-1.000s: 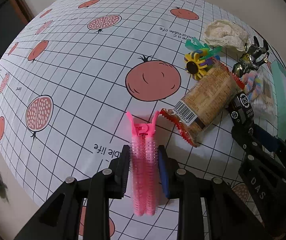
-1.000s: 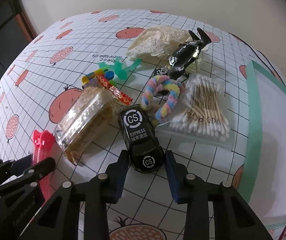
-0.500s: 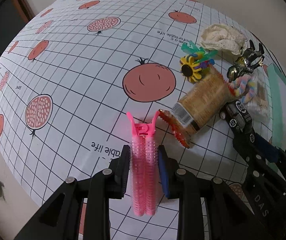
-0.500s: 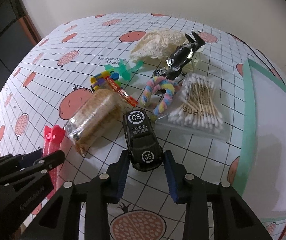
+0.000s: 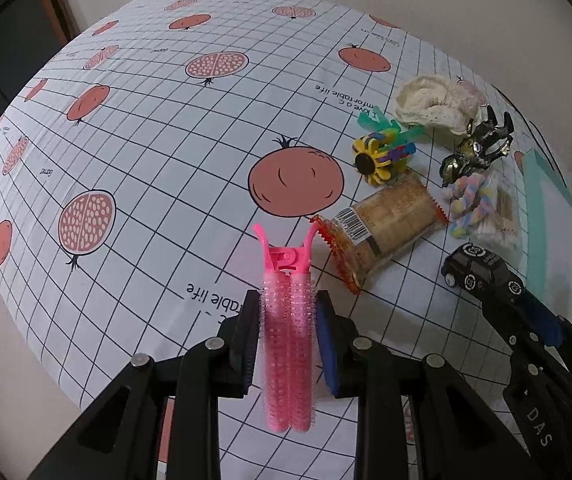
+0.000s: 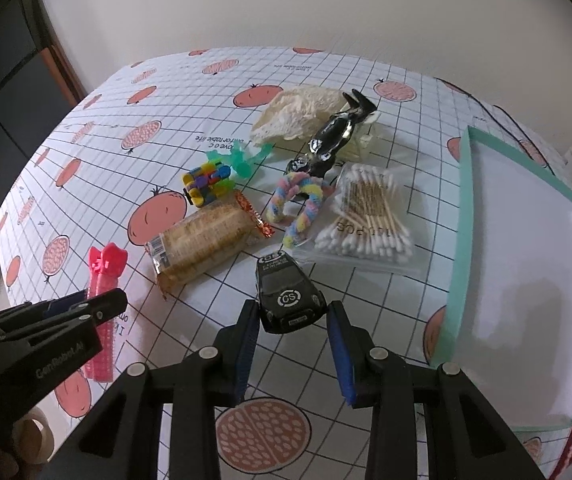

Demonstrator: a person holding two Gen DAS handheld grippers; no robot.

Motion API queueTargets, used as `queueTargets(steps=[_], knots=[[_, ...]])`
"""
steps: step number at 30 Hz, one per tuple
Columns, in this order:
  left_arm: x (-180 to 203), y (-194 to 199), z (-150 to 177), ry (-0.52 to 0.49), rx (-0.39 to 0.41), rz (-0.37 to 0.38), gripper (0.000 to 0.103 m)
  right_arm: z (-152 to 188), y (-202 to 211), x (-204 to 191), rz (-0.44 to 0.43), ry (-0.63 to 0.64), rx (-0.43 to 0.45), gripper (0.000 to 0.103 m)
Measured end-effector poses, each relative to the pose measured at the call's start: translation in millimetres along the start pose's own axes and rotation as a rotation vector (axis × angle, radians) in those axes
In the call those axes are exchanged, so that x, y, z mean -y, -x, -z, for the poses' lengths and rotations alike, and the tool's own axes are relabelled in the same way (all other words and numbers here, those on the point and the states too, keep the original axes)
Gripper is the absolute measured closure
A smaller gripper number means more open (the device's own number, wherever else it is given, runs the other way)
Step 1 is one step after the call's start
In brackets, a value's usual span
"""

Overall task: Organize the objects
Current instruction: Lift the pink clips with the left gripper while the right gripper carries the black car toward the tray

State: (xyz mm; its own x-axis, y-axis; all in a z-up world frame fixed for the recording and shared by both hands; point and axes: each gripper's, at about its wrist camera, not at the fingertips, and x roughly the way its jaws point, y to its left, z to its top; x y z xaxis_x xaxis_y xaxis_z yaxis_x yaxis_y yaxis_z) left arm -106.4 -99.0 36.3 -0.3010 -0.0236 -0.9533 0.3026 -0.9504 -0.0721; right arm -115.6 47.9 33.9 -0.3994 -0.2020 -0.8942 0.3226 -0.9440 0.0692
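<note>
Left wrist view: left gripper is clamped on the pink clip, pads pressed to both flanks. The clip's long axis runs straight along the fingers, its handle end pointing forward toward the cracker pack. The tray lies far to the right, past the right gripper, so this clip has the longer trip.

Right wrist view: right gripper has the toy car's rear between its pads, nose pointing away along the fingers; whether the pads actually press it I cannot tell, as slight gaps show. The tray sits just to the right, so this hand is nearer to it.
</note>
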Motion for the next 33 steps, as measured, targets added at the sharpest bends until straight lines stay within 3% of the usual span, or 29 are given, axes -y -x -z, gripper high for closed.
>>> queueTargets(steps=[13, 33], knots=[[-8.1, 0.3, 0.1, 0.005, 0.025, 0.011, 0.075, 2.2, 15.4, 5.7, -0.011, -0.007, 0.034, 0.066], [10.1, 19.2, 6.1, -0.032, 0.084, 0.007, 0.075, 0.5, 32.6, 24.1, -0.018, -0.043, 0.087, 0.066]])
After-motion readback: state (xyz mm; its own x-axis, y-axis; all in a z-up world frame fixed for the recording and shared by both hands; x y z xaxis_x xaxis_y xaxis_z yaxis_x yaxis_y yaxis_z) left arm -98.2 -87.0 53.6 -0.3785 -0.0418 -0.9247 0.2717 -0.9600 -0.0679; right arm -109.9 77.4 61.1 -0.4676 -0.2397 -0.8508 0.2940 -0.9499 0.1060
